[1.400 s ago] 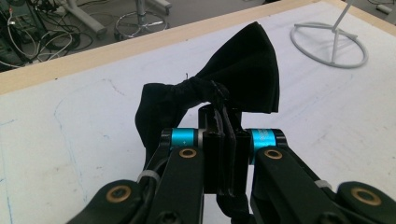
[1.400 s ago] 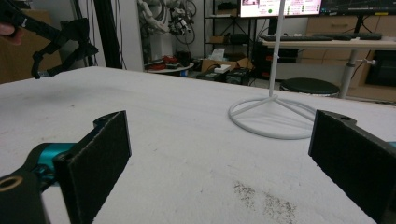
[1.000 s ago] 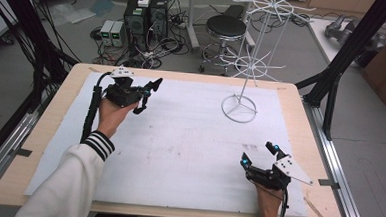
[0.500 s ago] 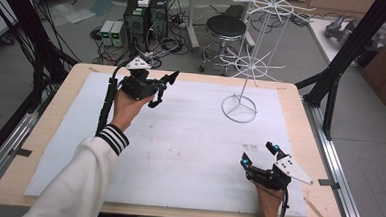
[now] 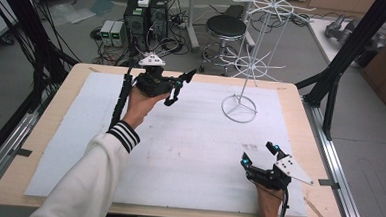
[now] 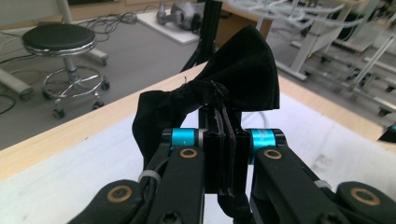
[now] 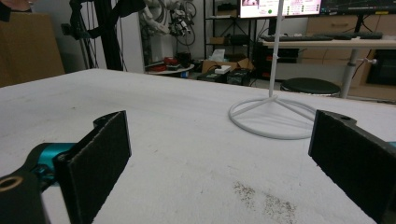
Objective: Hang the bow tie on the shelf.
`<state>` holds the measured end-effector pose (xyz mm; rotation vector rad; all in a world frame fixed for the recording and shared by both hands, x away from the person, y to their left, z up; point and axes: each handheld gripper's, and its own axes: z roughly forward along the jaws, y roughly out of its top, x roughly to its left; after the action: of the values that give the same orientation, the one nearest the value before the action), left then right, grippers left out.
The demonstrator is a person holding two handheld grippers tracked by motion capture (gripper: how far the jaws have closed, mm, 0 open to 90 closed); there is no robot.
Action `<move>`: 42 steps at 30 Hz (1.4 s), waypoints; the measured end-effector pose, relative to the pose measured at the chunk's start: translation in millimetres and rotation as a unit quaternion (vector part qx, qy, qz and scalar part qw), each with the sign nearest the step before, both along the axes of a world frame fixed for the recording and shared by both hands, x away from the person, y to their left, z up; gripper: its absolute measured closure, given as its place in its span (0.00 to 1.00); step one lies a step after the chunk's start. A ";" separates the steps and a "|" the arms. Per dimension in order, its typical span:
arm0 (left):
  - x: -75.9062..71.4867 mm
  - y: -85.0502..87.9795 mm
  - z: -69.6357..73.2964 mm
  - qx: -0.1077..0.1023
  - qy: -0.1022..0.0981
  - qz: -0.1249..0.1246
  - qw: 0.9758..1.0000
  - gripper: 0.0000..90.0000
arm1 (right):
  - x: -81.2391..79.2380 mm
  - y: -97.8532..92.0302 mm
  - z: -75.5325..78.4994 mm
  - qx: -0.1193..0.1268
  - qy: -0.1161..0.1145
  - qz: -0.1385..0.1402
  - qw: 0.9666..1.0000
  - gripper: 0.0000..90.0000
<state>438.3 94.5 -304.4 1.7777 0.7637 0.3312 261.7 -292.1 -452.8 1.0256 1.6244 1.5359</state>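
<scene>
We held a black cloth [image 6: 243, 65] pinched between the pressed-together pads of the left gripper [image 5: 174, 90], raised over the table's far edge, well to the left of the white wire rack [image 5: 243, 71]. We judged the pick-up done and the carry to that rack, likely for hanging, not yet finished. The right gripper [image 5: 260, 156] rested near the front edge, right of the rack's ring base [image 7: 273, 119], its 2 pads spread and empty. The left gripper view made the cloth plain; from the high view we could hardly tell it.
</scene>
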 end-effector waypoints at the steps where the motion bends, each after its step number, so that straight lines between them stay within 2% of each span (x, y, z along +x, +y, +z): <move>1: 0.0 0.0 0.0 0.000 0.000 0.000 1.000 0.97 | 0.4 -0.3 0.0 -0.002 -0.004 -0.001 1.000 0.05; 5: 3.6 -8.8 1.5 -0.003 0.003 -0.014 1.000 0.97 | 0.1 -0.1 0.0 -0.001 -0.002 -0.001 1.000 0.05; 8: 7.3 -18.5 4.1 -0.012 0.006 -0.027 1.000 0.97 | 0.5 -0.5 0.0 -0.003 -0.004 -0.001 1.000 0.05; 12: 9.5 -27.6 8.2 -0.009 0.001 -0.038 0.999 0.97 | -0.1 0.0 0.0 0.000 -0.002 0.000 1.000 0.05; 14: 10.5 -35.1 11.9 0.000 -0.002 -0.047 0.999 0.97 | 0.1 -0.3 -0.1 -0.001 -0.003 -0.001 1.000 0.05; 19: 12.7 -48.1 18.9 -0.002 -0.007 -0.062 0.998 0.97 | 0.4 -0.7 -0.1 -0.001 -0.004 0.000 1.000 0.05; 21: 14.0 -55.0 24.0 0.005 -0.014 -0.070 0.997 0.97 | 0.1 -0.5 -0.1 0.000 -0.002 0.000 1.000 0.05; 24: 15.1 -59.6 28.4 -0.003 -0.025 -0.069 0.997 0.97 | 0.1 -0.5 -0.1 0.000 -0.002 0.000 1.000 0.05; 27: 17.0 -62.6 30.3 -0.001 -0.021 -0.068 0.998 0.97 | 0.3 -0.7 -0.1 0.002 -0.003 -0.001 1.000 0.05; 35: 20.1 -81.0 41.7 -0.001 -0.029 -0.071 0.997 0.97 | 0.0 -1.0 -0.1 0.004 -0.001 0.000 1.000 0.05; 39: 21.1 -90.3 46.5 -0.005 -0.031 -0.073 0.997 0.97 | 0.3 -1.1 -0.1 0.005 -0.002 0.000 1.000 0.05; 42: 21.5 -97.3 48.2 -0.018 -0.033 -0.072 0.997 0.97 | 0.3 -1.2 -0.1 0.007 0.000 0.000 1.000 0.05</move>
<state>459.9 -2.8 -256.2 1.7687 0.5884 0.2775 261.9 -293.3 -452.9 1.0317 1.6157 1.5488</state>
